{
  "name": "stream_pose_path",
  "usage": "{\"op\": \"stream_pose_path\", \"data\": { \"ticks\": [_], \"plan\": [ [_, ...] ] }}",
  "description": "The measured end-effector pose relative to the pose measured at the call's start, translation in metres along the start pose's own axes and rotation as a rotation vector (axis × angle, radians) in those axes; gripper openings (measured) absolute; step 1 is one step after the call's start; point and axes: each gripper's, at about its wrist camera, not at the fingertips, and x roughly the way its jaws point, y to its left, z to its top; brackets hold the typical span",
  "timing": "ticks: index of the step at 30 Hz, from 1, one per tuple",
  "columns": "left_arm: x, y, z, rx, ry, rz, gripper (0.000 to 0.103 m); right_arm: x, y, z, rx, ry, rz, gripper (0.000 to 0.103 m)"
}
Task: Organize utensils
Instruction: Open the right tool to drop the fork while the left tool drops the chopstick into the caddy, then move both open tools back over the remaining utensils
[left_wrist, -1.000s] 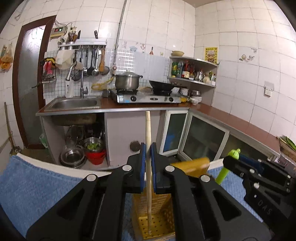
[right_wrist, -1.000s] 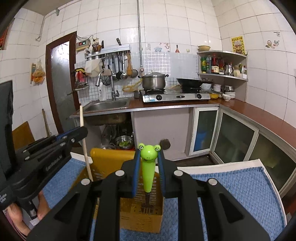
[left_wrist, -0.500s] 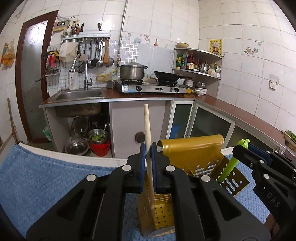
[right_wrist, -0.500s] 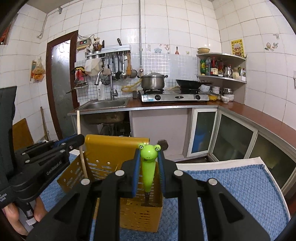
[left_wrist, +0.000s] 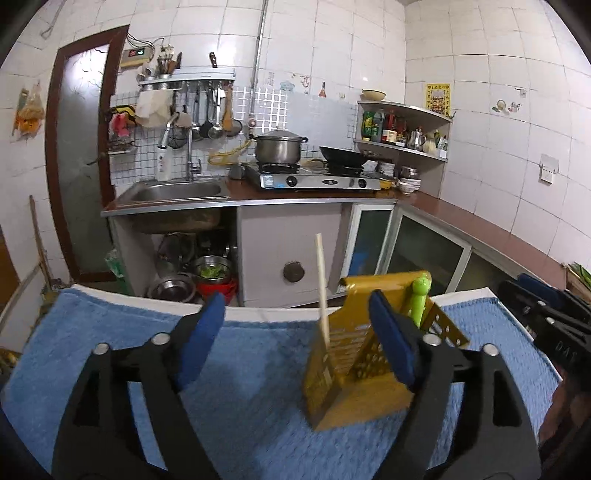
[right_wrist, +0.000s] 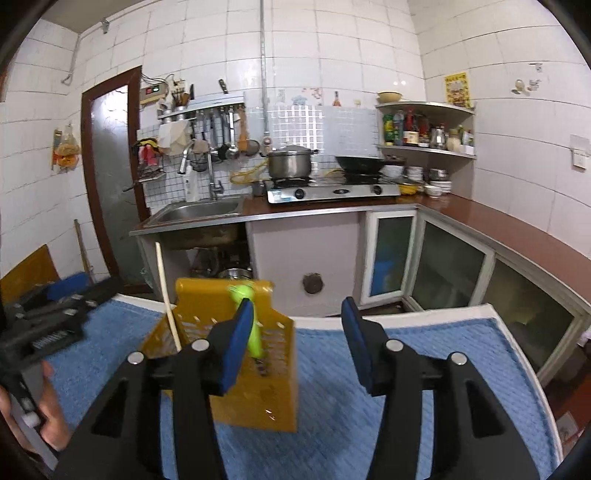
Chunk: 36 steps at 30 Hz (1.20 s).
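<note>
Left wrist view shows our left gripper (left_wrist: 295, 332) with its jaws spread wide and nothing between them; the blue pads (left_wrist: 201, 332) stand well apart over the blue towel (left_wrist: 110, 332) that covers the surface. Behind the right-hand pad stands the yellow caddy (left_wrist: 351, 373), a perforated holder resting on the towel and looking tilted in this view. Two utensils stand in it: a wooden stick (left_wrist: 322, 288) rising upright from its left part, and a green tool (left_wrist: 419, 299) with a frog-like head leaning at its right part, close to the raised back wall. At the far right edge we see the right gripper (left_wrist: 554, 325), dark and side-on. From the right wrist view, our right gripper (right_wrist: 299, 332) also has its jaws open and empty. The caddy (right_wrist: 255, 391) sits just behind its left pad, with the stick (right_wrist: 166, 295) slanting up at the caddy's left and the green tool (right_wrist: 251, 328) blurred in the middle. The left gripper (right_wrist: 48, 325) appears at the left edge, a hand (right_wrist: 51, 417) below it. Beyond the towel (right_wrist: 424, 339) we see kitchen cabinets, a sink (right_wrist: 199, 210) and a stove (right_wrist: 332, 192) carrying a pot (right_wrist: 290, 162).
</note>
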Motion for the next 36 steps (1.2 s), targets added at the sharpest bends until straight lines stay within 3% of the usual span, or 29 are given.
{"op": "stream_pose_path", "data": {
  "ticks": [3,14,17,24,27,36],
  "plan": [
    [-0.026,0.009,-0.013,-0.016,-0.007,0.009,0.098,-0.017,-0.010,-0.015,0.020,0.016,-0.021,0.055],
    [-0.077,0.017,-0.072,-0.019,0.099,0.012,0.098,-0.067,-0.029,-0.084,0.068,0.108,-0.025,0.057],
    [-0.087,0.020,-0.090,-0.038,0.097,-0.015,0.098,-0.074,-0.029,-0.100,0.051,0.139,-0.028,0.057],
    [-0.085,0.021,-0.129,-0.063,0.243,-0.025,0.098,-0.080,-0.026,-0.135,0.056,0.233,-0.014,0.057],
    [-0.087,0.020,-0.142,-0.049,0.269,0.013,0.098,-0.080,-0.024,-0.150,0.048,0.266,-0.021,0.057],
    [-0.092,0.022,-0.175,-0.040,0.373,0.035,0.098,-0.077,-0.014,-0.186,0.030,0.350,-0.035,0.057]
  ]
}}
